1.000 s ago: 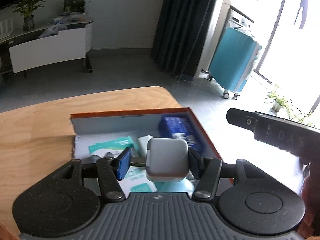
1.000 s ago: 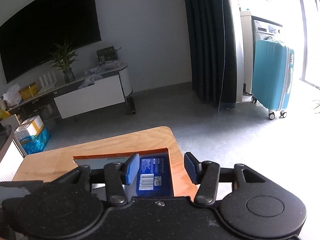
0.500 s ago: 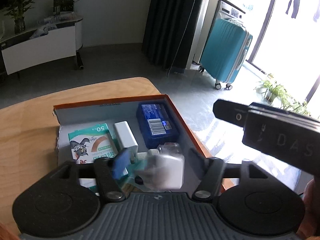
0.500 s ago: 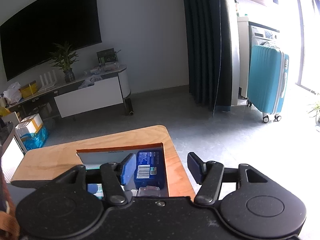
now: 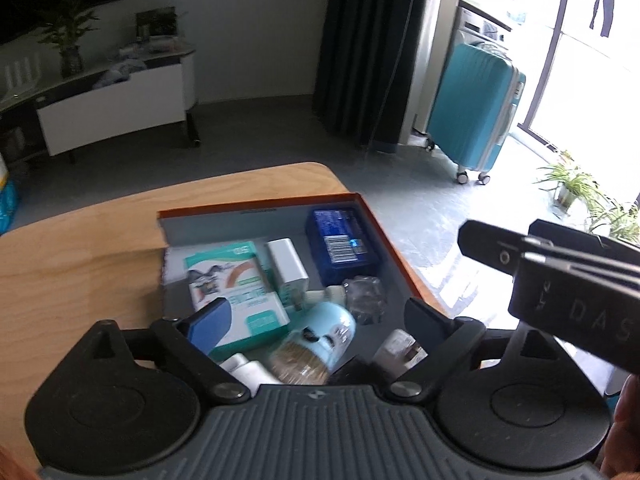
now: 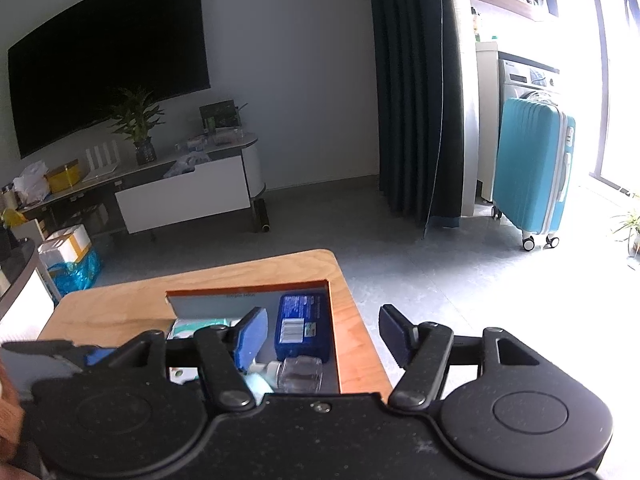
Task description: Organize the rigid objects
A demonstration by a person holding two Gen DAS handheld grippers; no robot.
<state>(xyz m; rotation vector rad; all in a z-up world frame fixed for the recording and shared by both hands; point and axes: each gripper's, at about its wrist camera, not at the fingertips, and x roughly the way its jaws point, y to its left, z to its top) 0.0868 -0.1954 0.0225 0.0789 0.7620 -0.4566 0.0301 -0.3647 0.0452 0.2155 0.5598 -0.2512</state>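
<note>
Apparently btwn picks: left gripper (image 5: 316, 320) hung w/ jaws spread, empty, over the box (image 5: 260, 205) on the table (image 5: 80, 248). Right gripper (image 6: 320, 330) was also spread, empty. Blue pack (image 5: 340, 240), bottle (image 5: 362, 294) etc. lay inside. Next move prob. needs another loose item; none was visible.

A teal suitcase (image 6: 534, 168) stands by dark curtains (image 6: 412, 88), with a potted plant (image 6: 138, 128) on the media console (image 6: 180, 196).

Box (image 5: 394, 256) near end crowded (possibly stacked), far end bare

The left gripper (image 5: 316, 320) hides the box's (image 5: 260, 205) near end.
</note>
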